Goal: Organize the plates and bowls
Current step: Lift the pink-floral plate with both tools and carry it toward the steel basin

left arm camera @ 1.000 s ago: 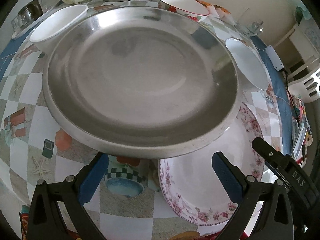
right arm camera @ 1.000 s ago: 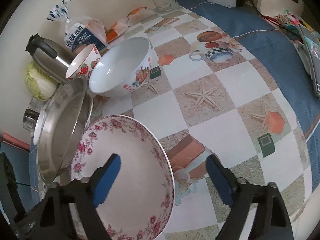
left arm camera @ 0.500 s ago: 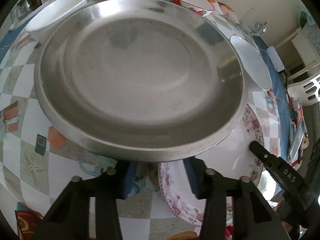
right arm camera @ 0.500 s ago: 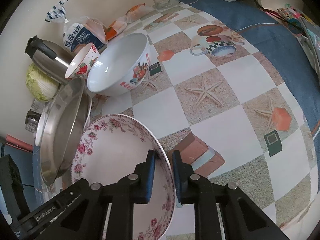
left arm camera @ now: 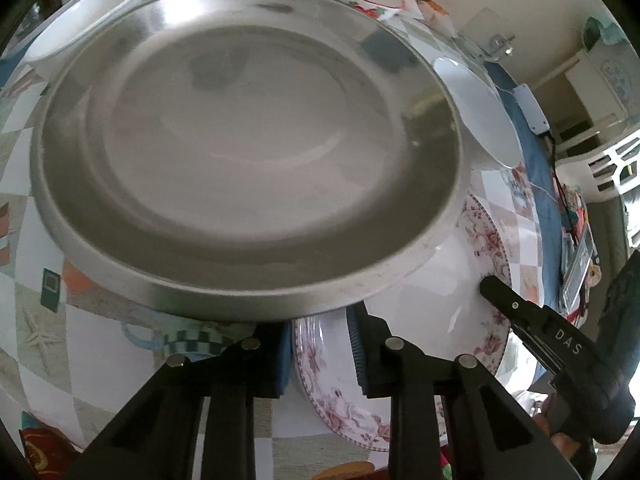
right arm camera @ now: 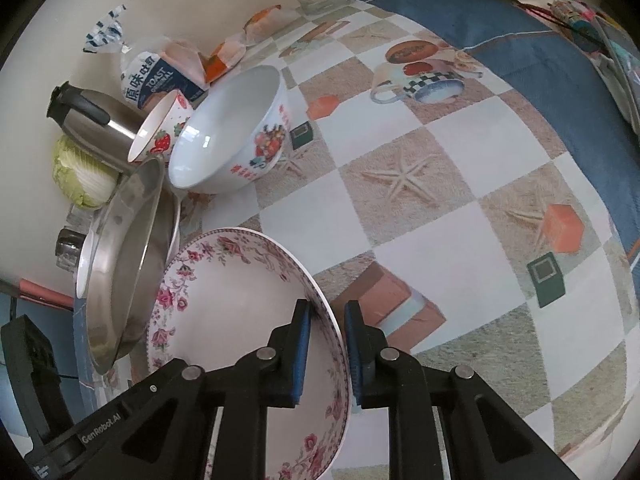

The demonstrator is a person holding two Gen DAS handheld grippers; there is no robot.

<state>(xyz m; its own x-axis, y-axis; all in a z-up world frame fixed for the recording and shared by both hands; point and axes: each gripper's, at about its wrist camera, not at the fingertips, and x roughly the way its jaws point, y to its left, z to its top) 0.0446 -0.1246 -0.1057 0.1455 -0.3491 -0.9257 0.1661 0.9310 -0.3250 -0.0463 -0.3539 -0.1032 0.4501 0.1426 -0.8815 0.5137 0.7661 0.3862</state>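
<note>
Left gripper [left arm camera: 320, 344] pinching steel plate [left arm camera: 248, 152] near rim; right gripper [right arm camera: 326, 344] clamping floral plate [right arm camera: 240, 320] rim; steel plate overlapping above floral plate's left edge.

Left gripper [left arm camera: 320, 354] closed on steel plate [left arm camera: 248, 140]

We count one steel plate [left arm camera: 248, 152], one floral plate [right arm camera: 248, 320], three bowls: a fruit-print bowl [right arm camera: 236, 136] beside the steel plate, a strawberry bowl [right arm camera: 160, 128], a plain white bowl [left arm camera: 84, 12].
</note>
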